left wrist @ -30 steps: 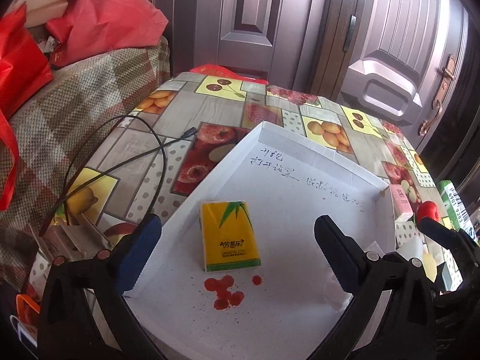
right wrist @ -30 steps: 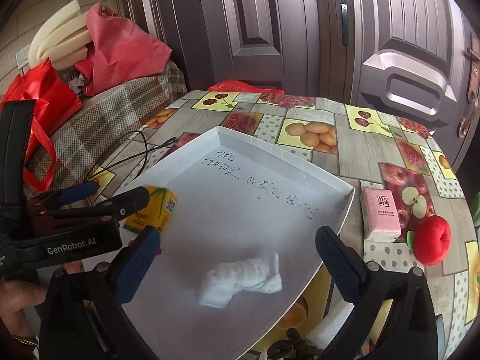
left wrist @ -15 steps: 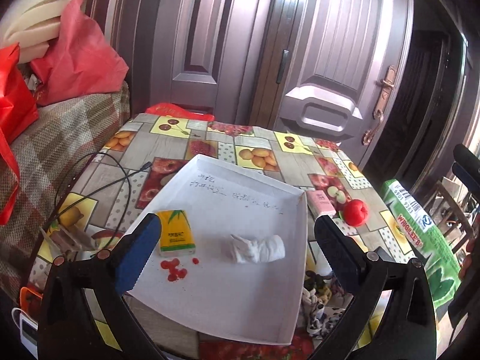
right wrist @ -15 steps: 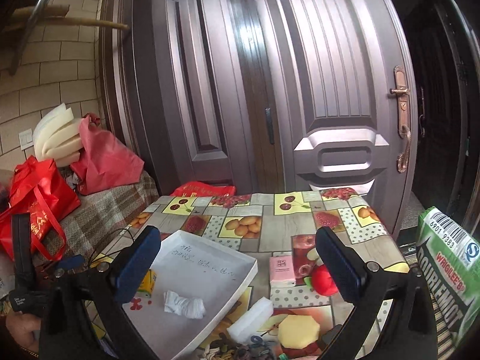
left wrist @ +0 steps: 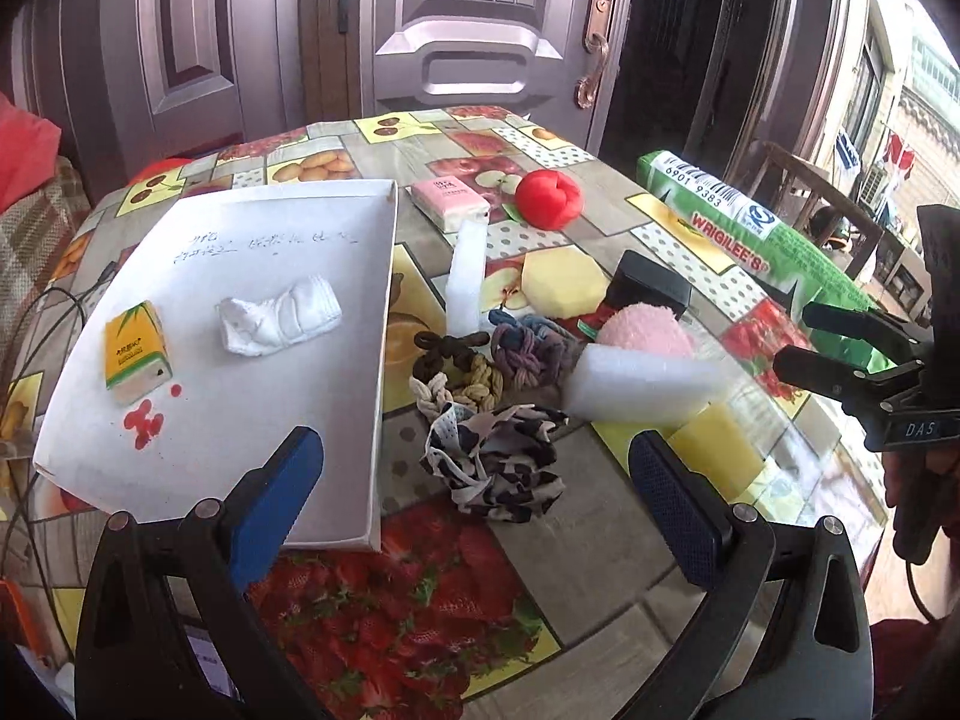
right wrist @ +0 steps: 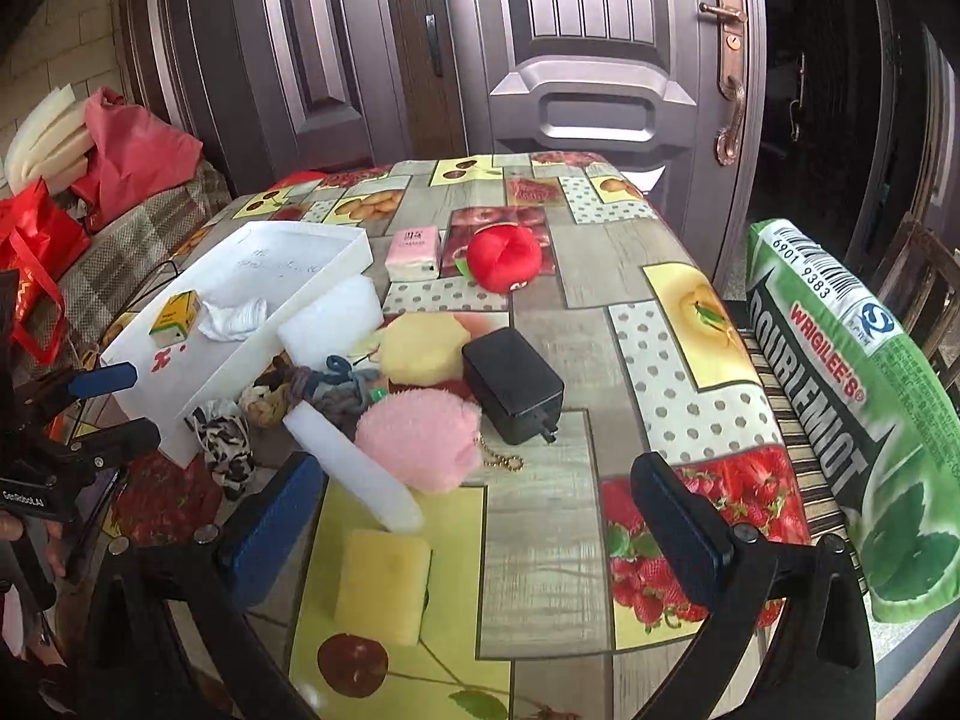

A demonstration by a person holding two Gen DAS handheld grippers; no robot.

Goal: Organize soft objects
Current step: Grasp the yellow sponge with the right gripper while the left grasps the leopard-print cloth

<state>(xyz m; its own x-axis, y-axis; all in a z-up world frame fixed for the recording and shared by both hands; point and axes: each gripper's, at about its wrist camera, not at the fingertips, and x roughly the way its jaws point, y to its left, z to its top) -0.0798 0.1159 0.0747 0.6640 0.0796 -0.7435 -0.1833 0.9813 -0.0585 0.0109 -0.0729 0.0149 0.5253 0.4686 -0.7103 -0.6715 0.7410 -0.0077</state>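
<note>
A white tray (left wrist: 372, 360) holds a yellow tissue pack (left wrist: 135, 354) and a crumpled white cloth (left wrist: 276, 321). Right of it lie a cow-print scrunchie (left wrist: 498, 462), braided hair ties (left wrist: 480, 360), a pink fluffy ball (left wrist: 645, 330), white foam blocks (left wrist: 636, 390), yellow sponges (left wrist: 561, 285), a pink tissue pack (left wrist: 450, 201) and a red plush apple (left wrist: 549, 198). My left gripper (left wrist: 474, 510) is open and empty above the scrunchie. My right gripper (right wrist: 474, 516) is open and empty, near the pink ball (right wrist: 420, 438) and a yellow sponge (right wrist: 384, 582).
A black adapter (right wrist: 513, 384) sits mid-table. A big green Doublemint pillow (right wrist: 852, 396) lies at the table's right edge on a chair. A cable (left wrist: 36, 312) trails at the left. Doors stand behind the table. Red bags (right wrist: 36, 252) sit on the couch.
Both grippers pulled up and back from the tray, then swung right and came down over the loose objects beside the tray. Both stayed open and empty.
</note>
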